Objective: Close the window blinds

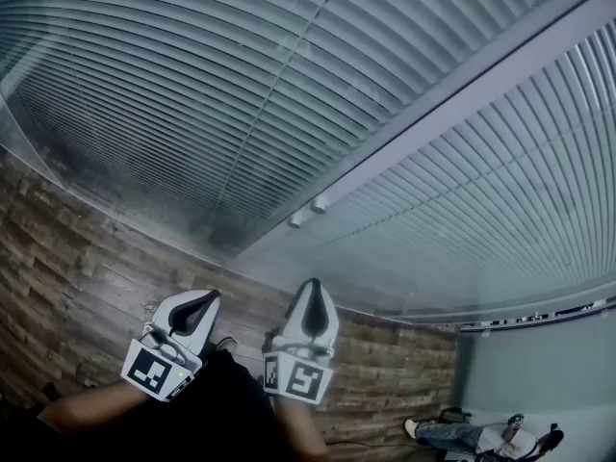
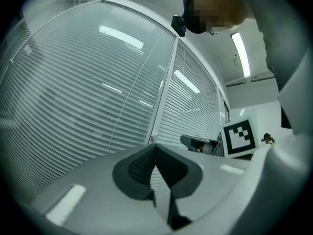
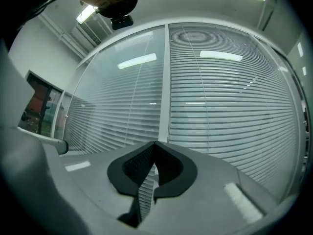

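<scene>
Broadly, the window blinds (image 1: 192, 85) fill the whole wall ahead, with their slats hanging behind glass on both sides of a grey frame post (image 1: 452, 99). Two small knobs (image 1: 318, 203) sit low on that post (probably the slat control). The left tongs (image 1: 208, 299) and right tongs (image 1: 313, 287) are both pinched together on nothing, well short of the glass. The next move, I judge, is to open one pair, reach a knob and twist it.

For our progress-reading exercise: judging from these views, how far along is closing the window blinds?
Done: the blinds hang lowered on both sides of the frame; whether they are turned fully shut is unclear. In hand: nothing. The left gripper and right gripper are both shut, empty and touching nothing. Left: probably working the two knobs on that frame, if the blinds need turning.
</scene>
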Demonstrator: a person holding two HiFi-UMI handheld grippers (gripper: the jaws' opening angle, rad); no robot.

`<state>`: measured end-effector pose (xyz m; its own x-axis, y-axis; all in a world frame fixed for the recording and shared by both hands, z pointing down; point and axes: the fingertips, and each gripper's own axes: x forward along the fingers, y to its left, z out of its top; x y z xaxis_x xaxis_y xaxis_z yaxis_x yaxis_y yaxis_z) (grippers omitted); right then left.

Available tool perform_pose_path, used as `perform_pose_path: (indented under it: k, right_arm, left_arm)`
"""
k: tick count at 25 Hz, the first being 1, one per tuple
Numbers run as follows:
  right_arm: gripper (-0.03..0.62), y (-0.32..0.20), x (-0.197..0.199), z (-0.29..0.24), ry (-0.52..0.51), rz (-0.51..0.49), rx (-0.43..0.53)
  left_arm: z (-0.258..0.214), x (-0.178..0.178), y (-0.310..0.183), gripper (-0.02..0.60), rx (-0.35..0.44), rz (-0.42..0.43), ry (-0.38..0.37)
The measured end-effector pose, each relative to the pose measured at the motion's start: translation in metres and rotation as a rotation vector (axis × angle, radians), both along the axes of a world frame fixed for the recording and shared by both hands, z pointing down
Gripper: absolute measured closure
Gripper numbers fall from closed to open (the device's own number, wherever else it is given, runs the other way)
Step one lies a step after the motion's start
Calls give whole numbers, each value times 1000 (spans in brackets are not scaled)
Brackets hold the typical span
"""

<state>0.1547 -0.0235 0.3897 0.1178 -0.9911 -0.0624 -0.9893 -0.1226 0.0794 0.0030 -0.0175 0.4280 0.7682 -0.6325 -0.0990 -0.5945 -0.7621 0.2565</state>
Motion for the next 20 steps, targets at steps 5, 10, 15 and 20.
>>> perform_pose_path:
  k: [5,10,15,20]
  right_arm:
    - [594,16,11,-1,6,46,9]
    - [594,19,11,-4,13,43,14]
    - [594,25,1,-8,27,21,23]
    - [594,26,-15,-5,29,-3,25]
  left_arm:
    - [-8,1,-2,580,32,-3,-6]
    - [-15,-2,-9,580,49,-19,-4]
    - [-16,1,-5,580,54,-13,-16]
    - [-10,1,0,580,67,-5,-7]
